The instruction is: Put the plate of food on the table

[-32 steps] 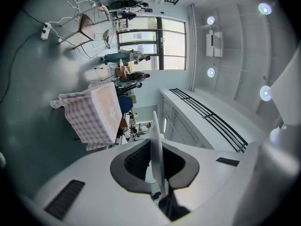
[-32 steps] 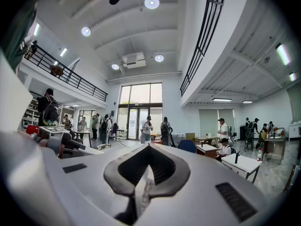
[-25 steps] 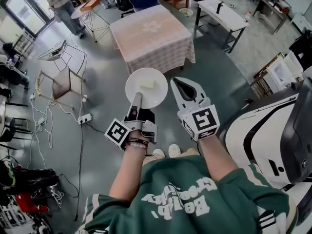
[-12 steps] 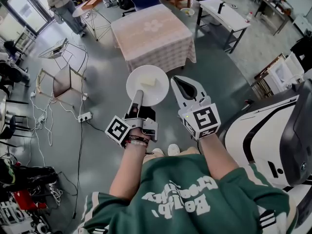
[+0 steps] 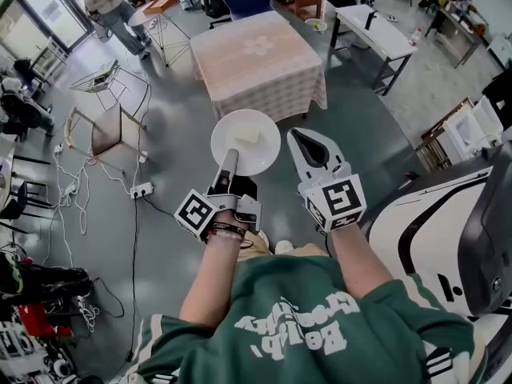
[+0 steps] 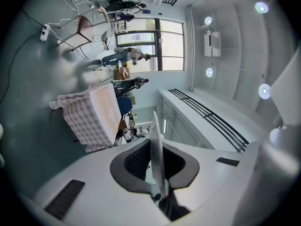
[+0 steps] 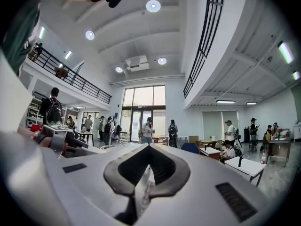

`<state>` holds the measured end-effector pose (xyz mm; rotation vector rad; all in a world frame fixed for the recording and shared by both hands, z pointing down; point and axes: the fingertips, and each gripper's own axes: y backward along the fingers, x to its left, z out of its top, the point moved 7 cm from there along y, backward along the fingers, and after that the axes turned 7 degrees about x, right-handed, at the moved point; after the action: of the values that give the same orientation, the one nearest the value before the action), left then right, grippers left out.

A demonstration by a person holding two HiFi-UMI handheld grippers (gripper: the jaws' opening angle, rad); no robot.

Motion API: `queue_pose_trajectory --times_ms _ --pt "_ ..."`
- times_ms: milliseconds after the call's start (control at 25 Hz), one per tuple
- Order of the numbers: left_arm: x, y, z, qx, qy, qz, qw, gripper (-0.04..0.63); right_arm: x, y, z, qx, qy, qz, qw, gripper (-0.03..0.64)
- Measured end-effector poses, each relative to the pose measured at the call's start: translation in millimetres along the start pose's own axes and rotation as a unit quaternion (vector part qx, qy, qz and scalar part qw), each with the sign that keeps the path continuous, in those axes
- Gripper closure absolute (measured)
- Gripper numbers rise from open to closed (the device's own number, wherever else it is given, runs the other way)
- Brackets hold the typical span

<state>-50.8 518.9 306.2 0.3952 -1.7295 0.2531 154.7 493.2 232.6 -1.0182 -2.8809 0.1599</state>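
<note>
Plate: a round, plain white plate (image 5: 264, 155) with a smooth, shallow rim, held roughly level in the head view. In the left gripper view it appears edge-on as a thin white blade.
Food: one small pale, cream-coloured piece (image 5: 248, 137) lies on the plate, a little beyond the plate's middle. I can't tell what kind of food it is.
Where the plate is: in the air in front of the person, over the grey floor (image 5: 168, 158). It is short of the table's near edge and touches no part of the table.
Left gripper: the left gripper (image 5: 231, 160) is clenched on the plate's near rim. Its two dark pads press on either face of the rim, and the rest of the plate juts out past the tips.
Right gripper: the right gripper (image 5: 300, 137) hangs just beside the plate on the right without touching it. Its jaws are drawn together with nothing between them.
Table: the table (image 5: 264, 78) is square and draped in a pale pink checked cloth that hangs down its sides. It stands ahead of the plate, and its top is bare.
Person: green sleeves and both forearms reach forward from the bottom of the head view.
</note>
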Motion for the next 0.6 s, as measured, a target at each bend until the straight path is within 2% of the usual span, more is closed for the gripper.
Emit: queue_pose_trajectory --times_ms 600 --pt "13 -50 34 0.006 -0.010 -0.007 0.9999 0.566 -24 -49 0 -0.002 -0.001 0.003 1.000 0.601"
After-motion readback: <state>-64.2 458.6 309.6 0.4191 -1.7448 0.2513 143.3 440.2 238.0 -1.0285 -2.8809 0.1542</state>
